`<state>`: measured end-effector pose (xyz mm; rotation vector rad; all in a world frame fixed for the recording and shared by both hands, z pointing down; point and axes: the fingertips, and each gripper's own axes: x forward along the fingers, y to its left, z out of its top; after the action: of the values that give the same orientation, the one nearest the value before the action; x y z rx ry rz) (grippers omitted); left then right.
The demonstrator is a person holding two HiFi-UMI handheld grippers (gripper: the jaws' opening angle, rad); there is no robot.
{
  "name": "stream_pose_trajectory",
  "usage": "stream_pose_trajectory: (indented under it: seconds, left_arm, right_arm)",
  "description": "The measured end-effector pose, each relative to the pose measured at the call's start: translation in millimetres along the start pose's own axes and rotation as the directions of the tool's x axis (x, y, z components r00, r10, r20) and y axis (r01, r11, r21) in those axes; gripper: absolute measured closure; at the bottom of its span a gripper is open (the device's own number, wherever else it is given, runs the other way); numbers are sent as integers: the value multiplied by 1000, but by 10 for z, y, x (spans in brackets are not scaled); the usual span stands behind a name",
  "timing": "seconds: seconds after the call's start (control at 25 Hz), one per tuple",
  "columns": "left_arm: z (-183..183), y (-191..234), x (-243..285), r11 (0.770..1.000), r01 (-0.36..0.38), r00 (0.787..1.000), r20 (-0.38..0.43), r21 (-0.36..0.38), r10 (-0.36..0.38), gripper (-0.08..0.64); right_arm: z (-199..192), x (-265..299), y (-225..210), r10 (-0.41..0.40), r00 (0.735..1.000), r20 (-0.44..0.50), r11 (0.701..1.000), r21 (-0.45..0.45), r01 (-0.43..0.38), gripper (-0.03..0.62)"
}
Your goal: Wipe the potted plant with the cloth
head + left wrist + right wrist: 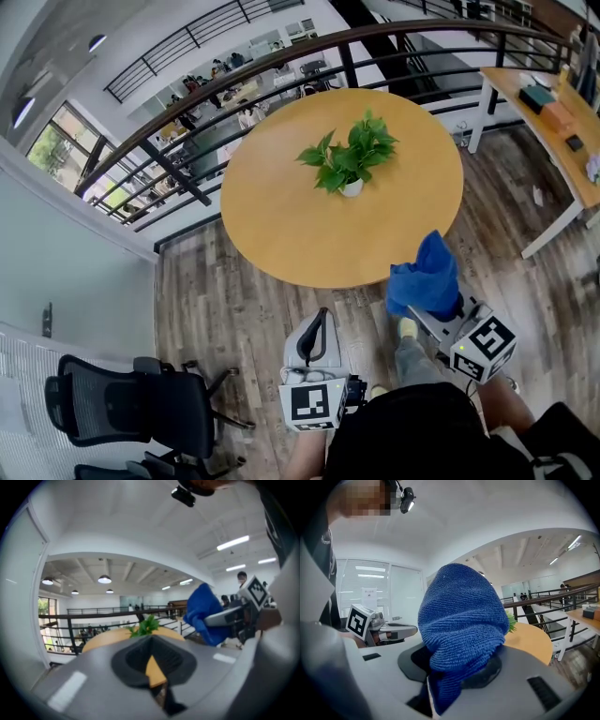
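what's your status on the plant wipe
Right gripper shut on cloth, short of the table. Left gripper shut, empty. Plant upright mid-table, not yet reached. Nothing in the way.

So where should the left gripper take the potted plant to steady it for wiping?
By the small white pot, low down, coming in level from the person's near side. The leaves spread wide over it and hide its top, so a grasp from above would likely crush them; only the pot's near wall shows bare. The right gripper holds the blue cloth.
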<state>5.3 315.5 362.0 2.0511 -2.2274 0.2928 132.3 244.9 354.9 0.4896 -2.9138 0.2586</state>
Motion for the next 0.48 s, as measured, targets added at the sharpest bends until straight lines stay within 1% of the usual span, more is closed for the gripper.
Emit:
stream_pose_trajectory:
  seconds: [0.24, 0.48]
  left_arm:
    - [100, 101, 465, 1000, -16, 1000, -15, 5, 16, 560]
    - [212, 141, 847, 1000, -23, 1000, -16, 4, 23, 560]
  right_arm:
    - [93, 280, -409, 12, 1000, -6, 1000, -9, -12, 459]
    - [190, 442, -770, 20, 1000, -13, 1000, 2, -20, 459]
